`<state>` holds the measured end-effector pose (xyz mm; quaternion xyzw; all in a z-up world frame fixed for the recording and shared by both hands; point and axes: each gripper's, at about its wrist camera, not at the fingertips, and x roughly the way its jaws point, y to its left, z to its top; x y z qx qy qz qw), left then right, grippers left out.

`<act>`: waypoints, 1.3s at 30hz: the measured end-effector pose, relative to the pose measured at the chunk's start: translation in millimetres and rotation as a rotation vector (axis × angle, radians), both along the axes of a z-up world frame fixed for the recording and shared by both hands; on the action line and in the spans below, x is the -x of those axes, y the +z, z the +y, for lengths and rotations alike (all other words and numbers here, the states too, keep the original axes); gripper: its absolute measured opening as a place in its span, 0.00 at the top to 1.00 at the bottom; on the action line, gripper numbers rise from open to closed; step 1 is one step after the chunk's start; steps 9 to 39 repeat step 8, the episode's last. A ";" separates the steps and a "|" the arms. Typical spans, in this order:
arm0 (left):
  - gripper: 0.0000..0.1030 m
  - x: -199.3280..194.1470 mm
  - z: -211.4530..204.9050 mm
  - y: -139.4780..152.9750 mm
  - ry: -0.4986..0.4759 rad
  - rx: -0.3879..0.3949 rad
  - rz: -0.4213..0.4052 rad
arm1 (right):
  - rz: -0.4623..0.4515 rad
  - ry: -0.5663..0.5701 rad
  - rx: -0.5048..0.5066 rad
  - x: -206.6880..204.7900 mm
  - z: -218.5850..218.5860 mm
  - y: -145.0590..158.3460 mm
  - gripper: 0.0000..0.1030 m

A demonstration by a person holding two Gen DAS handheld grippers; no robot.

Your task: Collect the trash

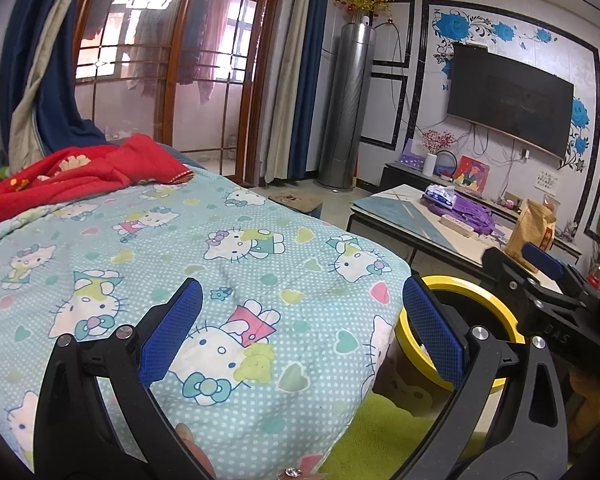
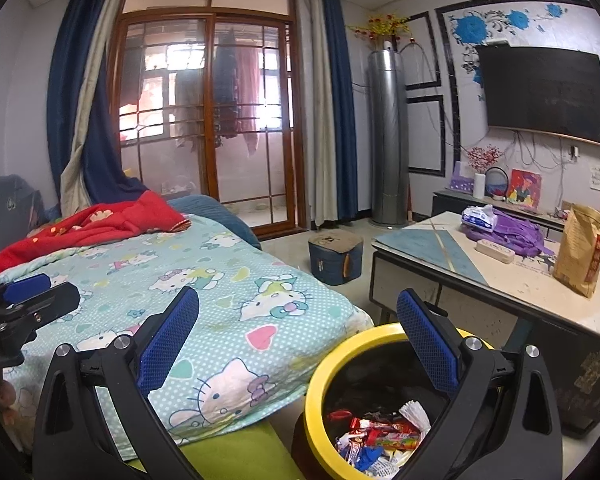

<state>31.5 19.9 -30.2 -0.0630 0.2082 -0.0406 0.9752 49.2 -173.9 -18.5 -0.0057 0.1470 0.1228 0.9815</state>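
Down in the yellow-rimmed trash bin (image 2: 339, 392) beside the bed, candy wrappers (image 2: 373, 438) and a crumpled white paper (image 2: 415, 412) already lie piled, so collection looks mostly done, judging by contents. No loose trash shows on the Hello Kitty bedspread (image 1: 220, 240); coffee table (image 2: 439, 248) holds a tissue pack (image 2: 477, 216), purple cloth, power strip and a brown paper bag (image 2: 581, 252), unclear if any counts as trash. Right gripper (image 2: 298, 344) is spread wide, empty, hovering just above the bin, its right finger over the rim, wrappers below and slightly right of the gap. Left gripper (image 1: 301, 330) also spread, empty, over the bedspread edge, bin (image 1: 459, 320) just beside its right finger. Likely remaining: final check or finish.
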 end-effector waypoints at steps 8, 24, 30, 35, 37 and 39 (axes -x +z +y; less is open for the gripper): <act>0.11 -5.5 93.5 2.8 0.255 0.072 0.120 | 0.067 0.257 -0.065 -28.9 114.1 26.8 0.06; 0.11 -5.5 93.5 2.8 0.255 0.072 0.120 | 0.067 0.257 -0.065 -28.9 114.1 26.8 0.06; 0.11 -5.5 93.5 2.8 0.255 0.072 0.120 | 0.067 0.257 -0.065 -28.9 114.1 26.8 0.06; 0.11 -5.5 93.5 2.8 0.255 0.072 0.120 | 0.067 0.257 -0.065 -28.9 114.1 26.8 0.06; 0.11 -5.5 93.5 2.8 0.255 0.072 0.120 | 0.067 0.257 -0.065 -28.9 114.1 26.8 0.06; 0.11 -5.5 93.5 2.8 0.255 0.072 0.120 | 0.067 0.257 -0.065 -28.9 114.1 26.8 0.06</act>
